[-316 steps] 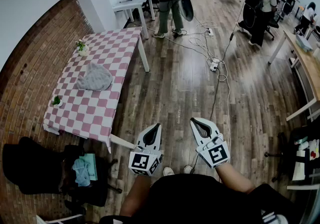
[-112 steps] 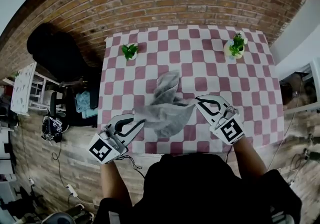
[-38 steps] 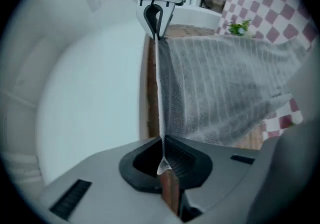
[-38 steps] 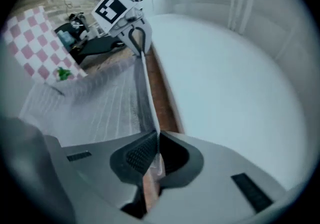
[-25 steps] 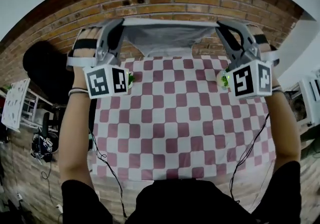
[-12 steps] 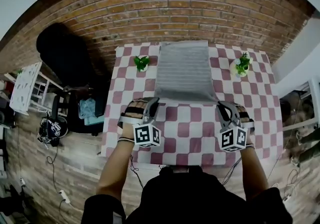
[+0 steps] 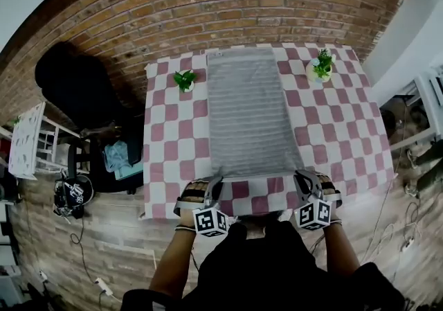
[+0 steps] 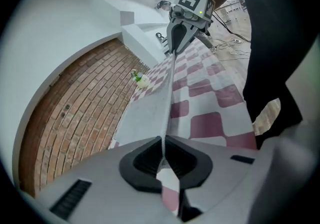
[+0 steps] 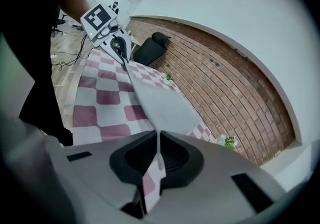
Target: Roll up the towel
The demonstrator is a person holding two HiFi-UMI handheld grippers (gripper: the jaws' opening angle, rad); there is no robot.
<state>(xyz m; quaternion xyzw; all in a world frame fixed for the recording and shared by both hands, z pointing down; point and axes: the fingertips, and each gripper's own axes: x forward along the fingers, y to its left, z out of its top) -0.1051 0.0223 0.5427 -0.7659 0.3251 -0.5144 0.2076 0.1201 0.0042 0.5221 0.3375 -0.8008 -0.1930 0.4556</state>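
Where the brick wall (image 7: 208,5) meets the wooden floor at the far left, a black seat (image 7: 69,84) stands, and nearer the person a pale blue cloth (image 7: 118,157) lies on a dark chair just beside the bench (image 7: 169,140). The bench wears a pink-and-white checked cover. Near its far left corner stands a small potted plant (image 7: 184,80), close to the long left edge of the towel (image 7: 246,112).

At the near edge of the bench, the left tongs (image 7: 216,181) are closed tight on the towel's near left corner. The left gripper view shows the thin grey fabric pinched between the two dark pads.

The towel itself lies spread flat and lengthwise down the middle of the bench. Its far edge sits close to the wall side and its near edge is drawn in a straight line between the two tongs.

The right tongs (image 7: 300,178) are likewise clamped on the near right corner, with the cloth nipped between the pads in the right gripper view. Beyond them, near the far right corner of the bench, a second potted plant (image 7: 322,64) stands apart from the towel.
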